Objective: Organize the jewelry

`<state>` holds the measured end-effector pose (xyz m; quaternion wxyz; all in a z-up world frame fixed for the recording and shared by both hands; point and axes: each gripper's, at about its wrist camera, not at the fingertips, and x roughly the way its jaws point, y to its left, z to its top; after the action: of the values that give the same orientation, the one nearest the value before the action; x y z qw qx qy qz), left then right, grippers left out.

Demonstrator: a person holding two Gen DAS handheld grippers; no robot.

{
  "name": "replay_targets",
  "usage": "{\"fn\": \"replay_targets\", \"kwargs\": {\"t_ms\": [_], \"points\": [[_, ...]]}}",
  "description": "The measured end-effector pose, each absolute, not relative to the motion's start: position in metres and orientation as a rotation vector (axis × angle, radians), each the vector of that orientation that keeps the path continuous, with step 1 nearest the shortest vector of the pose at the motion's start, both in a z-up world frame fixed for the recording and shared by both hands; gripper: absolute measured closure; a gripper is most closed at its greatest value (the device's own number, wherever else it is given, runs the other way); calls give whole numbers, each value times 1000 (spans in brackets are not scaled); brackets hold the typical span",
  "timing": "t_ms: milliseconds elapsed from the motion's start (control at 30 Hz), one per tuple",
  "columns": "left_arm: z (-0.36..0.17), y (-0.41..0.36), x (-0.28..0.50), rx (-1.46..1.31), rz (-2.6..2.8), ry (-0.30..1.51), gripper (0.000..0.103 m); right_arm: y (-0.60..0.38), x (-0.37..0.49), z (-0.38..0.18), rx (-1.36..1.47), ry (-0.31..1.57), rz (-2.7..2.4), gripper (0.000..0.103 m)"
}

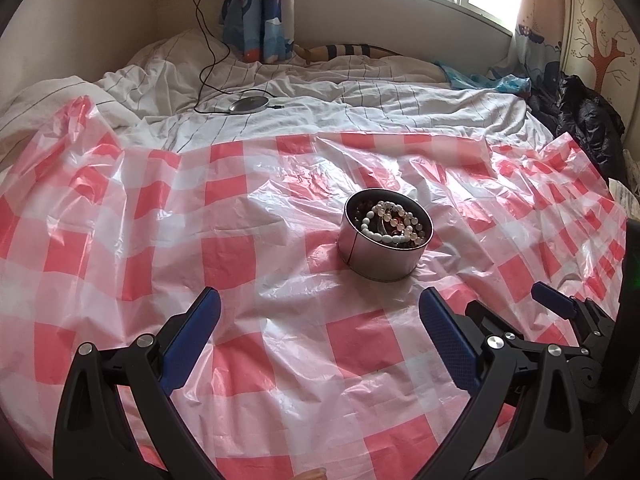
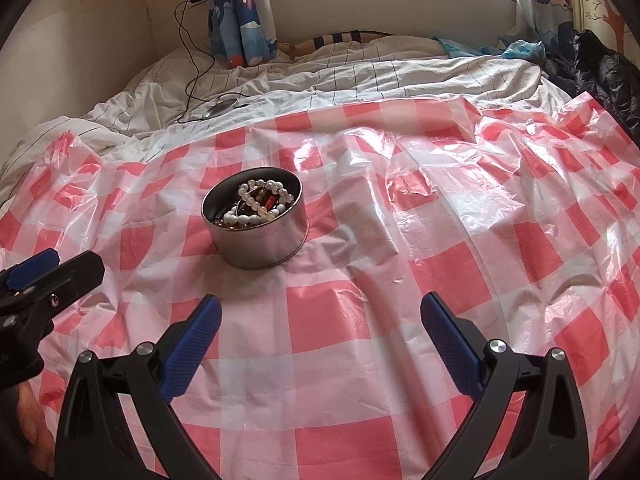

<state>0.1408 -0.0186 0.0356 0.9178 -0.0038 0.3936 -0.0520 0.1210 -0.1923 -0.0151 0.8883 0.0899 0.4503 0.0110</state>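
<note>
A round metal tin stands on the red-and-white checked plastic sheet. It holds white bead bracelets and darker jewelry. In the right wrist view the tin is ahead and to the left, with the bracelets inside. My left gripper is open and empty, just short of the tin. My right gripper is open and empty, to the right of the tin. The right gripper's fingers show at the right edge of the left wrist view; the left gripper shows at the left edge of the right wrist view.
The sheet covers a bed with a rumpled white striped duvet. A grey round device with a black cable lies on the duvet. A dark jacket lies at the far right. Curtains and a window are behind.
</note>
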Motion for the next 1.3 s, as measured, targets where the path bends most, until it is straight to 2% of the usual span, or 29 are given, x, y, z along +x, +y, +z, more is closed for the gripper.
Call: {"fn": "replay_targets", "kwargs": {"t_ms": [1300], "points": [[32,-31,139,47,-104,821,8,-188,122,-23,187,954,36,7]]}}
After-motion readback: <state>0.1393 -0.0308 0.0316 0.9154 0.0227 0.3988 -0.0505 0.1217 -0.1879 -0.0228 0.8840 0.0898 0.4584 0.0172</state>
